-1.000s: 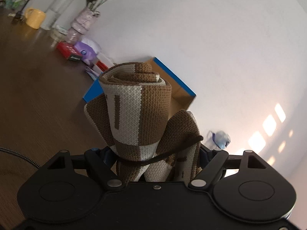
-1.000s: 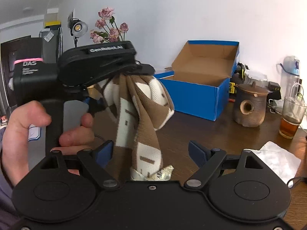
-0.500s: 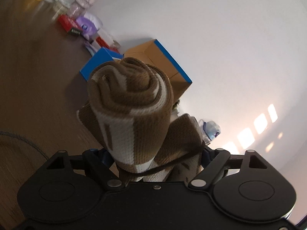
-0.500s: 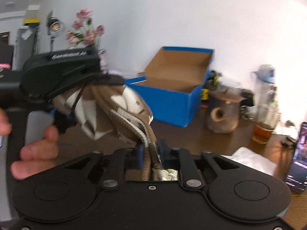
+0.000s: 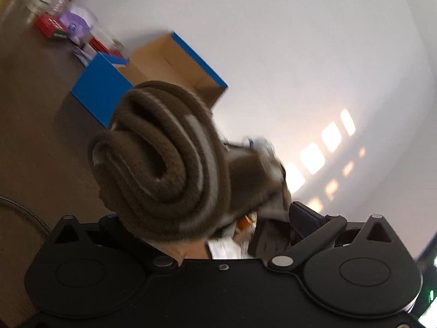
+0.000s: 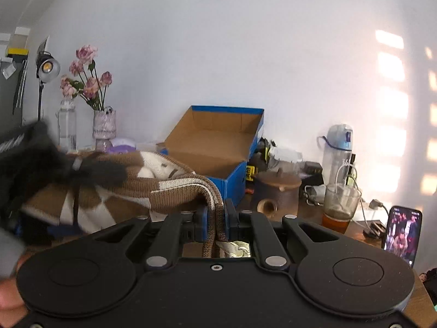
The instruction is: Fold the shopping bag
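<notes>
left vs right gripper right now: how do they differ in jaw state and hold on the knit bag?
The left gripper stands wide open, having just been opening; the right gripper is shut. The knit bag, rolled up, sits loose between the left's spread fingers; the right pinches its brown handle strap. Both are black two-finger grippers at the same bag.

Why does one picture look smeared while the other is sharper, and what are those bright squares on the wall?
Left wrist view: motion blur smears the rolled knitted bag and the blue box; warm patches of light fall on the wall. Right wrist view: mostly sharp, only the left gripper at the edge is blurred; fisheye bending curves the room, and the same light patches glow orange.
</notes>
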